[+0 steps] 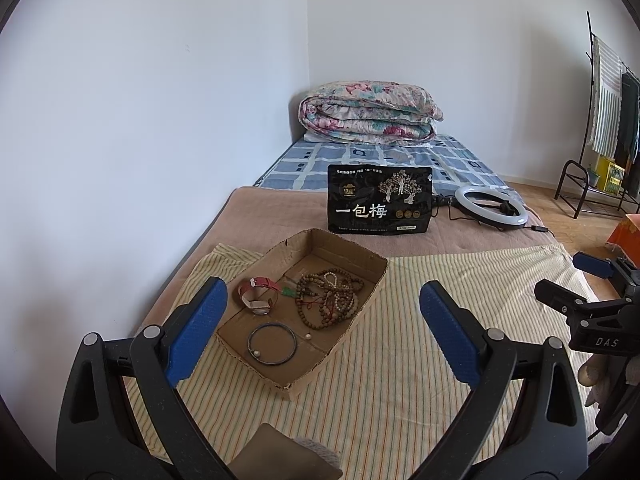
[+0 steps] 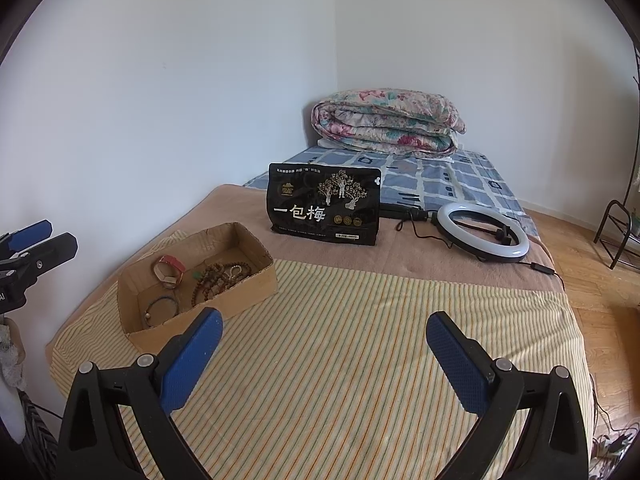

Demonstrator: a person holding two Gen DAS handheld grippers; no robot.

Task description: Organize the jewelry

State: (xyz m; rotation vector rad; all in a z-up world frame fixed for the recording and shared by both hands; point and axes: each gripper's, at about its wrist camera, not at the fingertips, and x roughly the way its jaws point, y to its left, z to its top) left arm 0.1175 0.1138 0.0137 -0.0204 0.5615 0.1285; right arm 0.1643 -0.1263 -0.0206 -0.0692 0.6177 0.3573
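Observation:
A shallow cardboard box (image 1: 356, 249) lies on the striped cloth (image 1: 400, 360) on the bed. In it are a red watch (image 1: 258, 294), tangled wooden bead strings (image 1: 332, 300), a dark bangle (image 1: 273, 343) and a small pearl (image 1: 307, 336). My left gripper (image 1: 323, 304) is open and empty, hovering just in front of the box. My right gripper (image 2: 324, 332) is open and empty over the cloth, to the right of the box (image 2: 248, 280); it also shows at the right edge of the left wrist view (image 1: 588, 280).
A black snack bag (image 1: 379, 199) stands behind the box. A ring light (image 1: 491, 205) with its cable lies to the right of the bag. A folded floral quilt (image 1: 370, 112) sits at the far end. A wall runs along the left; a clothes rack (image 1: 608, 120) stands at right.

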